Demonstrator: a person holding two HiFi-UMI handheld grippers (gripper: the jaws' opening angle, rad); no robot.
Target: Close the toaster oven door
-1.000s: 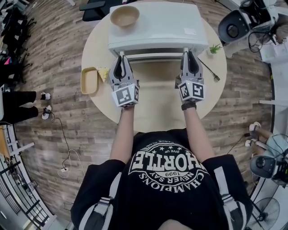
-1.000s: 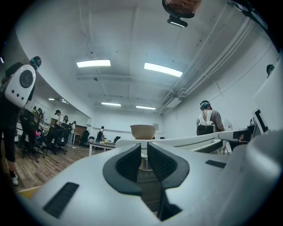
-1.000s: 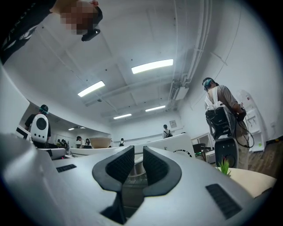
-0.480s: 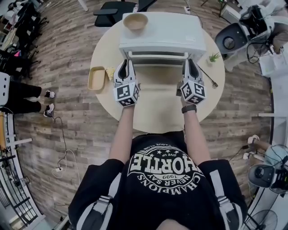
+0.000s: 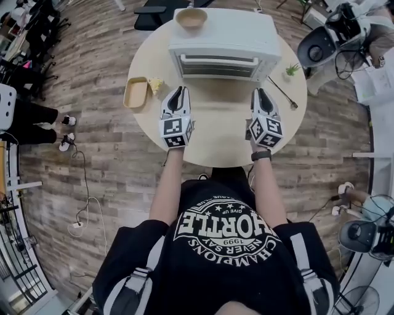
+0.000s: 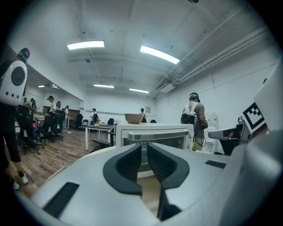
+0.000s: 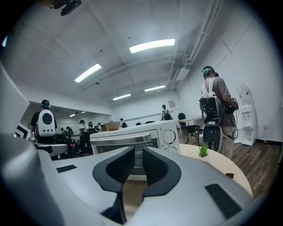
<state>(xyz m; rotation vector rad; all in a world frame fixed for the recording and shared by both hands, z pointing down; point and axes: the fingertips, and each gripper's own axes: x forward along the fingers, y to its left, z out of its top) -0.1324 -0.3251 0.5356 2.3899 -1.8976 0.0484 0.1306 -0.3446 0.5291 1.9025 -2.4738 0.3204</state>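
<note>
The left gripper [image 5: 177, 93] and right gripper [image 5: 261, 93] are being drawn back from the toaster oven [image 5: 225, 38]; its front door [image 5: 215, 65] is being shown shut; both pairs of jaws are being held narrowly apart and empty, the right's having just been closing; the task is being judged done.

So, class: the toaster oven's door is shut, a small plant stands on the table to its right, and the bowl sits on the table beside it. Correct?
Not quite: the bowl sits on top of the toaster oven, not on the table beside it, as the head view shows. The door is shut and the small plant does stand on the table to its right.
</note>
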